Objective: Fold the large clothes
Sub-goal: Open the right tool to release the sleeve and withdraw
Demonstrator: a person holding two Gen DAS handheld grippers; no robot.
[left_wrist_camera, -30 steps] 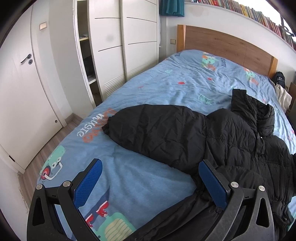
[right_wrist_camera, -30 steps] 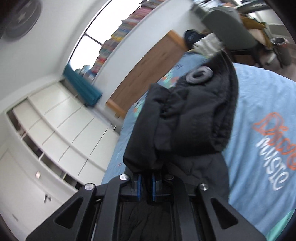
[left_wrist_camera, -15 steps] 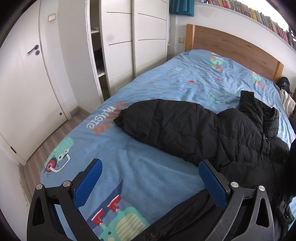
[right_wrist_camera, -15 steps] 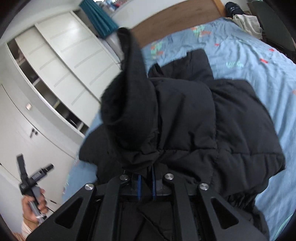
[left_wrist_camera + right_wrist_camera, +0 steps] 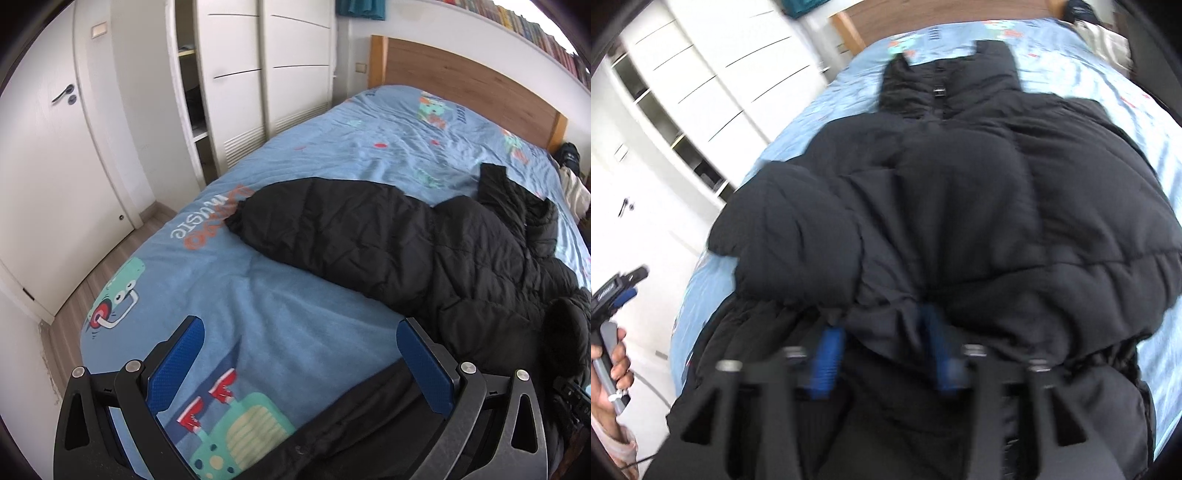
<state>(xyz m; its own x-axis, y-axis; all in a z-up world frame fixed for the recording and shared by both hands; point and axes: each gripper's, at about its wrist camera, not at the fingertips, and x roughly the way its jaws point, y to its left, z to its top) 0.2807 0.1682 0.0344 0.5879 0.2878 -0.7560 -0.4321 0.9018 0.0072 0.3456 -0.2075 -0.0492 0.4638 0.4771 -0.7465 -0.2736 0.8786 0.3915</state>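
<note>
black puffer jacket (image 5: 424, 254) lies spread across the bed (image 5: 332, 155), on a blue cover printed with cartoon figures and the word "music". seen from the left gripper (image 5: 299, 354), one sleeve stretches out ahead of the jaws and off to their left, its cuff lying on the orange and white lettering. the collar sits far ahead and to the right, toward the wooden headboard (image 5: 461, 74). the hem runs under the right-hand finger and close below the jaws. those jaws stand wide apart with nothing between the blue pads (image 5: 177, 365), only bare cover beneath them.

at the right gripper (image 5: 882, 354) the picture is blurred. its jaws are opening, and a gathered fold of the jacket (image 5: 960, 206) bulges between and over the two blue pads (image 5: 827, 362); the pads look parted from it rather than pinching. the jacket's body fills the view ahead of these jaws, collar farthest away. to their far left a hand (image 5: 613, 365) grips the handle of the other gripper. white wardrobe doors (image 5: 266, 74) stand beyond the bed's left side.
</note>
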